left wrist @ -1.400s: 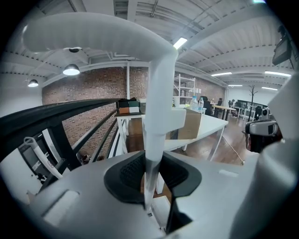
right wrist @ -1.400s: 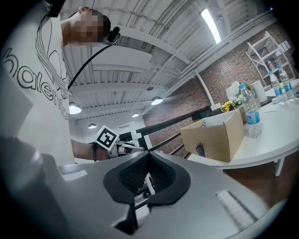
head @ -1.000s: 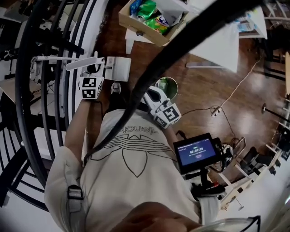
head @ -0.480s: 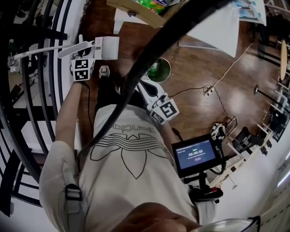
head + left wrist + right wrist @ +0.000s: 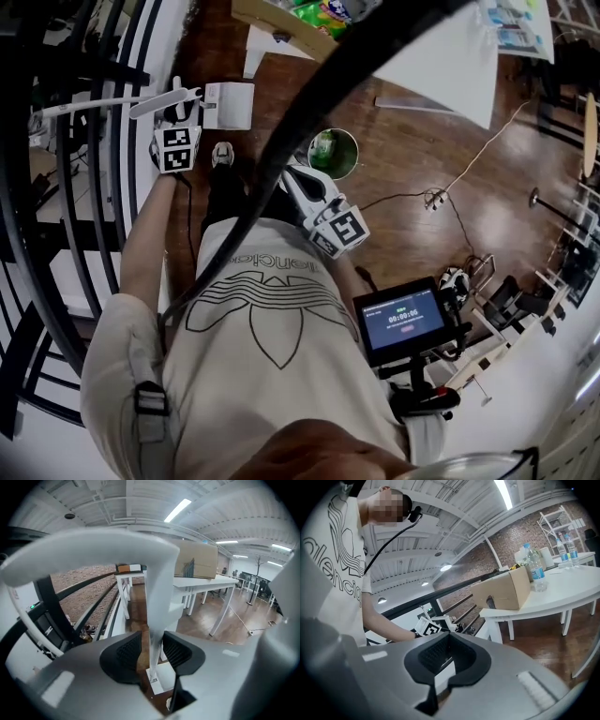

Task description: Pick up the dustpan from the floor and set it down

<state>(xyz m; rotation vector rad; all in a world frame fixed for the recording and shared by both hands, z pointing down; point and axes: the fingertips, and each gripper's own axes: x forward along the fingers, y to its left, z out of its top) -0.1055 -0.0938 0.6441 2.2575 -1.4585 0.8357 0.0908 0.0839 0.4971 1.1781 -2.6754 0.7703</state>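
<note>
We still keep the left gripper [image 5: 151,652] clamped on the dustpan [image 5: 228,105] handle; the right gripper [image 5: 447,662] stays closed, empty.

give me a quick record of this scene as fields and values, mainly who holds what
left gripper: shut on the upright handle of the white plastic long-handled dustpan
right gripper: jaws together, nothing held, in front of the person's waist
dustpan pan: below the left gripper, over the brown wooden floor; contact with the floor cannot be told
nearby: round bin with green lining standing on the floor, right of the person's shoe
background: cardboard box on a white table
</note>
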